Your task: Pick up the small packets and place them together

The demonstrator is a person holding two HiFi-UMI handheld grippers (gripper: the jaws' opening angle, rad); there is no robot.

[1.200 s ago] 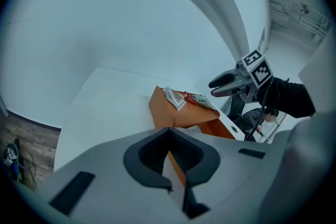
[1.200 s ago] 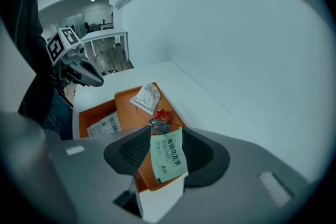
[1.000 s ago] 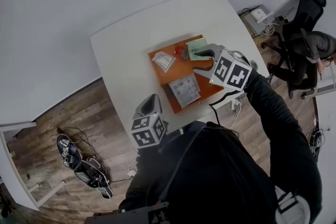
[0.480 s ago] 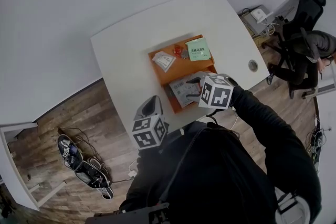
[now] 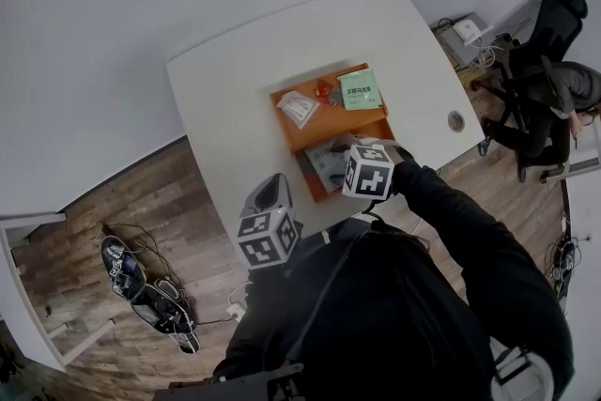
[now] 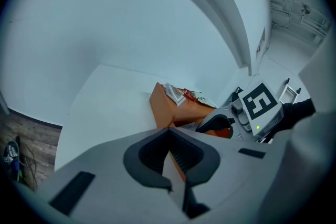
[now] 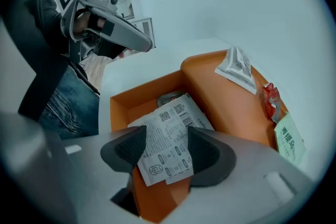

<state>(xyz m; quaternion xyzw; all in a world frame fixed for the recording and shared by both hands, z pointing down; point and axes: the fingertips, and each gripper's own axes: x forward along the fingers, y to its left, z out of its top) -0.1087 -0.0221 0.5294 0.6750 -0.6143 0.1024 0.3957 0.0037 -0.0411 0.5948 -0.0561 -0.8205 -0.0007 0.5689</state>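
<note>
Right gripper (image 7: 167, 140) jaws wide, just opened further; barcode packet (image 7: 173, 126) in box (image 7: 210, 93) well lies between them, ungripped. Green (image 5: 359, 90), red (image 5: 325, 91) and white (image 5: 298, 108) packets sit grouped at box's 12 o'clock end. Left gripper (image 6: 168, 135) pinched closed, empty, at box's 7 o'clock. I judge barcode packet either just dropped or next pickup.

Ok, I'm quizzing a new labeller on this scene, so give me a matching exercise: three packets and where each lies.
1 green packet
2 red packet
3 barcode packet

A down in the orange box's open compartment
B on the box's raised part, between two other packets
C on the raised part, right end in the head view

Pairs: 1-C, 2-B, 3-A
</note>
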